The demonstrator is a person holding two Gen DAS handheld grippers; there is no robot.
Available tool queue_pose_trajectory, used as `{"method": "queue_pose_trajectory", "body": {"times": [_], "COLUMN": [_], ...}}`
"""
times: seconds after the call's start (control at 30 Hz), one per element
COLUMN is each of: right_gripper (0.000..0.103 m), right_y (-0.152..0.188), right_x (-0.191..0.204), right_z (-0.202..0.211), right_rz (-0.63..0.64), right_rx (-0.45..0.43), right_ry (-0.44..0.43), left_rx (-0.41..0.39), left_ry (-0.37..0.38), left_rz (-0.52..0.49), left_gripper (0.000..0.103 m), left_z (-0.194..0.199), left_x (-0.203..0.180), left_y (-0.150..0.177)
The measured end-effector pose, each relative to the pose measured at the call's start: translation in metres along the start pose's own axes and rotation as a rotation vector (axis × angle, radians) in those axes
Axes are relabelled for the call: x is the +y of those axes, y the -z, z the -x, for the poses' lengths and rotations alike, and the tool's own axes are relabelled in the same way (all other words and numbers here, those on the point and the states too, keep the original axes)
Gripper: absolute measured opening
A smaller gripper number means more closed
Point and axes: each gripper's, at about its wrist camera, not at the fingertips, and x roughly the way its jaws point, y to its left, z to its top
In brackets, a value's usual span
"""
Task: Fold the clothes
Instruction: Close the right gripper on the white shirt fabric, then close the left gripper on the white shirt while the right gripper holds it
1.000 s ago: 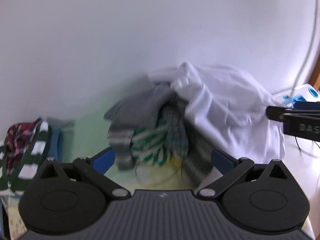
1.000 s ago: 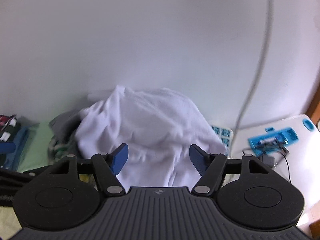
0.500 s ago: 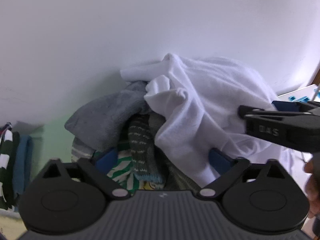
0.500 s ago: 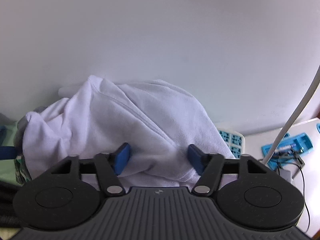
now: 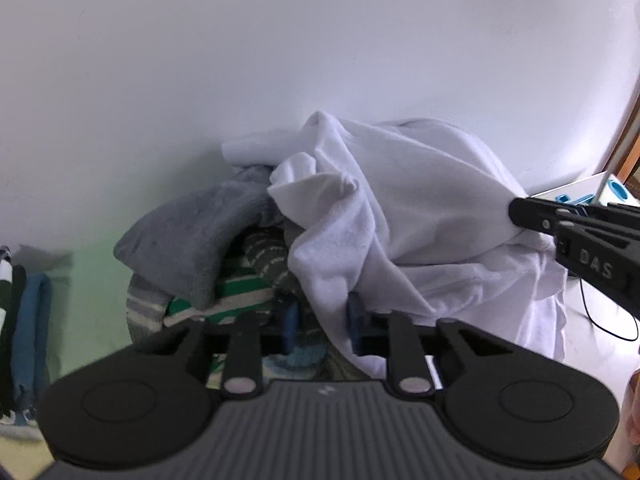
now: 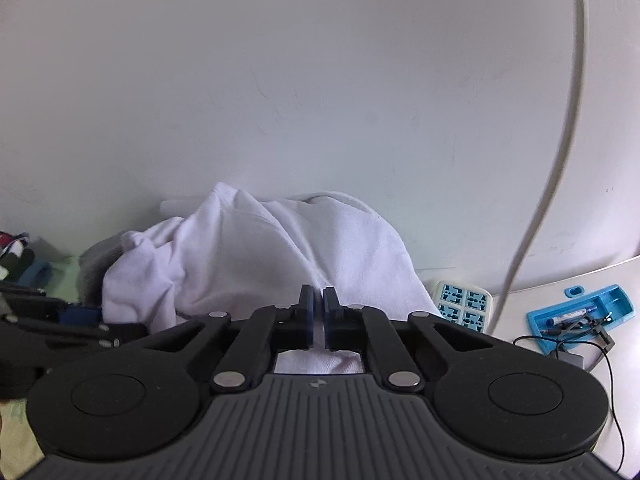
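Left wrist view had the left gripper [image 5: 320, 320] low in the centre of the frame, its jaws closing with a hanging fold of the white garment [image 5: 408, 216] between the blue pads; whether the pads already pressed the cloth I could not tell; the garment lay draped over the top right of the clothes pile [image 5: 224, 264], which sat against the white wall [image 5: 280, 60]; a grey knit piece [image 5: 192, 236] and a green-and-white striped piece [image 5: 236, 292] showed under it at centre left. At the right edge the right gripper [image 5: 520, 212] came in, letters "DAS" readable on its black side, its tip pinching the garment's right side. Right wrist view showed that gripper [image 6: 315, 308] with jaws together, clamped on white cloth at centre frame. Lower right, a white power strip [image 6: 462, 306] touched the garment's edge; a blue tray [image 6: 580, 316] with a pen and black wires lay beyond on the pale table [image 6: 624, 276]; its print was too small to read; a white cable [image 6: 560, 152] ran up the right side; bare green surface [image 5: 96, 280] lay open left of the pile.
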Motion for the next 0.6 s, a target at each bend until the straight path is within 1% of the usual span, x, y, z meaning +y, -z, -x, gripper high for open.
{"method": "queue_pose_trajectory", "body": {"times": [0.03, 0.13, 0.17, 0.2, 0.23, 0.27, 0.3, 0.33, 0.37, 0.47, 0.57, 0.6], "right_gripper": [0.0, 0.0, 0.0, 0.0, 0.008, 0.013, 0.038, 0.066, 0.075, 0.076, 0.075, 0.072], "right_y": [0.002, 0.006, 0.006, 0.008, 0.009, 0.01, 0.01, 0.009, 0.009, 0.009, 0.006, 0.006], "right_x": [-0.001, -0.003, -0.003, -0.002, -0.001, -0.001, -0.001, -0.002, -0.003, -0.005, 0.002, 0.004], "right_z": [0.005, 0.024, 0.022, 0.023, 0.025, 0.023, 0.019, 0.015, 0.011, -0.004, -0.024, -0.029], "right_rz": [0.005, 0.021, 0.039, 0.052, 0.065, 0.081, 0.093, 0.086, 0.065, 0.008, 0.019, 0.031], "right_rx": [0.001, 0.008, 0.021, 0.01, -0.003, -0.015, -0.013, -0.007, -0.007, -0.014, -0.027, -0.018], "right_ry": [-0.004, -0.027, -0.033, -0.019, -0.003, -0.01, -0.022, -0.019, -0.012, -0.003, 0.026, 0.031], "left_rx": [-0.004, -0.028, -0.037, -0.041, -0.041, -0.04, -0.039, -0.043, -0.049, -0.058, -0.046, -0.044], "left_ry": [0.003, 0.011, 0.009, 0.011, 0.018, 0.026, 0.034, 0.039, 0.042, 0.02, 0.02, 0.012], "left_rz": [0.007, 0.018, 0.013, 0.01, 0.011, 0.011, 0.011, 0.008, 0.004, -0.042, -0.063, -0.075], "left_gripper": [0.017, 0.016, 0.015, 0.001, 0.0, 0.0, 0.0, 0.0, 0.0, 0.0, 0.0, 0.0], "left_z": [0.004, 0.021, 0.026, 0.03, 0.034, 0.037, 0.04, 0.045, 0.051, 0.061, 0.064, 0.065], "left_x": [0.002, 0.007, 0.007, 0.008, 0.008, 0.008, 0.008, 0.007, 0.005, 0.0, -0.004, -0.006], "left_y": [0.002, 0.01, 0.013, 0.016, 0.018, 0.02, 0.021, 0.024, 0.027, 0.037, 0.051, 0.056]}}
